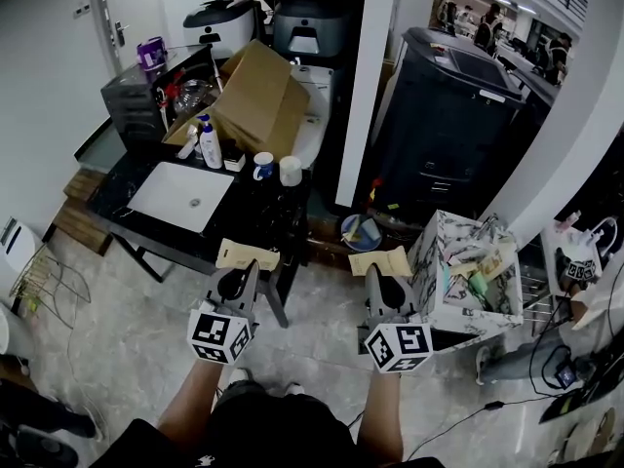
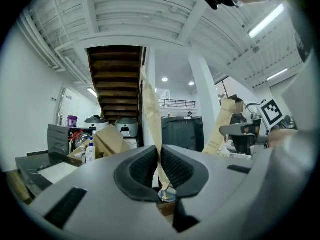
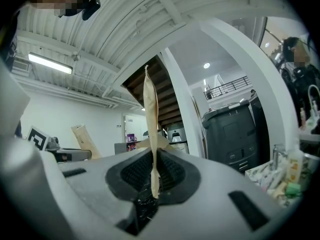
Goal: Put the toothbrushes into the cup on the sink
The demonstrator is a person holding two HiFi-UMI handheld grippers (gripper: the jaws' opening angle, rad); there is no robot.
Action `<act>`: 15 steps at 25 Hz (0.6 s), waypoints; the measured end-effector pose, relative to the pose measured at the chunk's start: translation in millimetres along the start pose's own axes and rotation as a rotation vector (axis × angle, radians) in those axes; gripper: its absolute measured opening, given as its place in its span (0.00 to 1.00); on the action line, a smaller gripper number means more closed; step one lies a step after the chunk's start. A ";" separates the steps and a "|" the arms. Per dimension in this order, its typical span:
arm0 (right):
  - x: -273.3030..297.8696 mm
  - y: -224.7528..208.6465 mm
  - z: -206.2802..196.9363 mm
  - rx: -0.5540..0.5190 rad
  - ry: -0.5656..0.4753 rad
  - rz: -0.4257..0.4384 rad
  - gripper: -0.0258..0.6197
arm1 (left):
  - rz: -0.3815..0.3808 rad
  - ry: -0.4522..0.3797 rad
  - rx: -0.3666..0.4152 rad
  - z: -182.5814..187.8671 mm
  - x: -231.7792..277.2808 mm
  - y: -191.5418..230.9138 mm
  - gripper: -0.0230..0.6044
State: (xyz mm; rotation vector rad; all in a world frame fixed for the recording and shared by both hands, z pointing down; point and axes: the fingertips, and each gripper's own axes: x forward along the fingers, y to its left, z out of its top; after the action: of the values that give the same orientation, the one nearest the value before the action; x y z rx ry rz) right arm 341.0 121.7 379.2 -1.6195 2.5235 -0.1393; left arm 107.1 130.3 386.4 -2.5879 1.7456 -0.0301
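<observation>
You hold each flat beige packet by its near end, so the long free end sticks out ahead. I judge this lets it go end-first into a cup. Your left gripper (image 1: 244, 273) has its jaws clamped on the left packet (image 1: 247, 254), and your right gripper (image 1: 378, 279) has its jaws clamped on the right packet (image 1: 381, 261). Both grippers point level, well short of the bench (image 1: 258, 213) ahead and to your left. The sink (image 1: 161, 195) is set in that bench, with a mug (image 1: 263, 166) and a white cup (image 1: 291, 171) side by side near its right edge. I cannot tell which is the target. Neither packet is in a cup yet.

The head view gives you the layout, but the marker cubes hide the pads. The left gripper view shows the thin edge of the left packet (image 2: 151, 114) pinched between the dark pads (image 2: 142, 169). It also shows the face of the right packet (image 2: 222, 126), whose print begins "TOOTH", the only sign of the contents. The right gripper view confirms the same pinch on the right packet (image 3: 150, 114). I cannot make out the cups in either gripper view.
</observation>
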 end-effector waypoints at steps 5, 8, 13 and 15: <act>0.7 2.0 -6.7 0.021 0.003 0.007 0.08 | 0.009 0.010 0.014 0.1 -4.8 2.6 0.08; 3.8 7.1 -8.4 0.029 0.004 0.015 0.08 | 0.020 0.009 0.020 1.4 -7.8 8.8 0.08; 8.8 19.9 -12.5 0.028 0.009 0.025 0.08 | 0.030 0.014 0.020 -1.3 -14.9 20.6 0.08; 10.5 25.7 -16.1 0.028 0.015 0.026 0.08 | 0.028 0.016 0.018 -3.2 -17.3 25.4 0.08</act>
State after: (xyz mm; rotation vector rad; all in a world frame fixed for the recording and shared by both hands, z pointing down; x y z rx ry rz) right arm 311.0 122.8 390.3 -1.5799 2.5408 -0.1837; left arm 77.0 136.7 388.8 -2.5571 1.7779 -0.0654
